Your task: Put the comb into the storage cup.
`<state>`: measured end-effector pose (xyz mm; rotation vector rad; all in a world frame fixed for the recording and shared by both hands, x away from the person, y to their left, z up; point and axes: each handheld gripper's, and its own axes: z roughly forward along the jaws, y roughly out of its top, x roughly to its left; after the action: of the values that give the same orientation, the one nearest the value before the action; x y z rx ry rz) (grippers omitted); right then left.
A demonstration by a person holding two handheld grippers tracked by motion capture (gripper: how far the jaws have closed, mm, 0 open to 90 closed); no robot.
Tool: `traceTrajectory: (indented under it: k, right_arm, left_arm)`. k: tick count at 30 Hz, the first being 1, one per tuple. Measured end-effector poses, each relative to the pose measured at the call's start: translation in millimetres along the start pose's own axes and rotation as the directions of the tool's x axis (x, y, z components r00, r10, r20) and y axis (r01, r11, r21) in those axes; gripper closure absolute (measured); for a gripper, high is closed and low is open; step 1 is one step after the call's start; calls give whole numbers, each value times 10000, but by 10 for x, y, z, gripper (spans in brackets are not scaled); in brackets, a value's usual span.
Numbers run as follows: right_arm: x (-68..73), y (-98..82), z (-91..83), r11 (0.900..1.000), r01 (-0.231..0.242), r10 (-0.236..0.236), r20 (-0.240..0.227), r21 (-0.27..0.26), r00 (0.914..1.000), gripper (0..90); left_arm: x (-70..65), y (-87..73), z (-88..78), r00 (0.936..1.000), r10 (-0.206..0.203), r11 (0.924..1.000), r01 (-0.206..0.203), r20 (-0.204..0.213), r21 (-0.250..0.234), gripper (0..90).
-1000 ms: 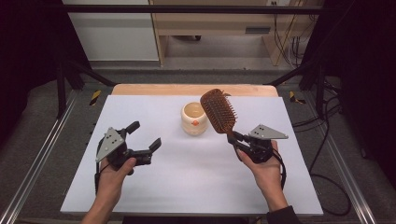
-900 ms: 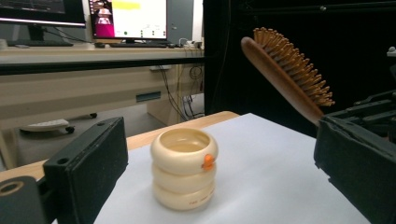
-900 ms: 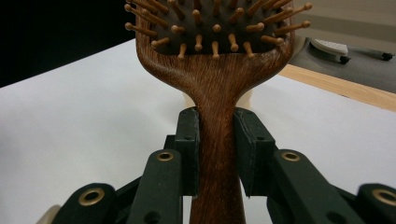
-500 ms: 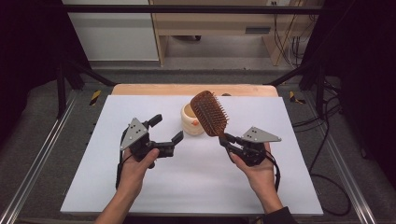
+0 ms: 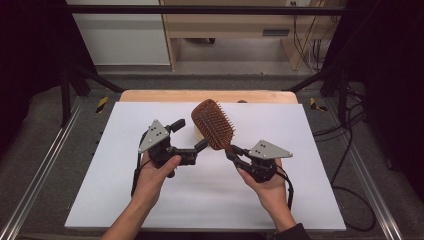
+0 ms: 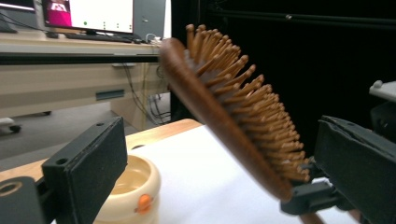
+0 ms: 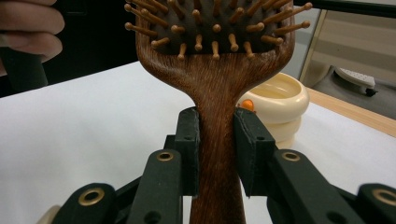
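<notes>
My right gripper (image 5: 231, 151) is shut on the handle of a brown wooden hairbrush (image 5: 214, 124), held tilted above the white table with its bristles facing the person. In the right gripper view the two pads (image 7: 190, 144) press the handle of the hairbrush (image 7: 215, 70) from both sides. My left gripper (image 5: 191, 134) stands open just left of the brush head, not touching it. The left gripper view has the hairbrush (image 6: 219, 107) slanting across between the wide-apart jaws. A cream cup (image 6: 128, 191) with an orange dot stands on the table behind the brush, partly hidden from above.
The white table sheet (image 5: 200, 200) ends in a wooden edge (image 5: 150, 95) at the back. Metal rails (image 5: 45, 165) run along both sides, and cables (image 5: 345, 150) lie on the floor at the right.
Both hands have come toward the middle. The left gripper moved right and rose toward the brush. The right gripper carried the brush left, in front of the cup.
</notes>
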<state>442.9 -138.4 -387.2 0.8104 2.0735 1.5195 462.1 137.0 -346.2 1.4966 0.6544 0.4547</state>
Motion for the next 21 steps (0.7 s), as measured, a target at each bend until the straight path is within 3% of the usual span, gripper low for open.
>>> traceTrajectory:
  k: [7,14,21]
  right_arm:
    - [102,2,59,9995,302,-302,-124,30,9995,727]
    - [170,-4,102,9990,440,-439,-144,49,9989,727]
    - [202,-7,127,9987,508,-506,-226,74,9985,727]
  left_arm:
    - [70,60,27,9973,-735,9972,736,94,-114,32]
    - [120,104,43,9888,-1469,9889,1473,251,-166,51]
    - [129,107,51,9882,-1528,9883,1528,105,-27,98]
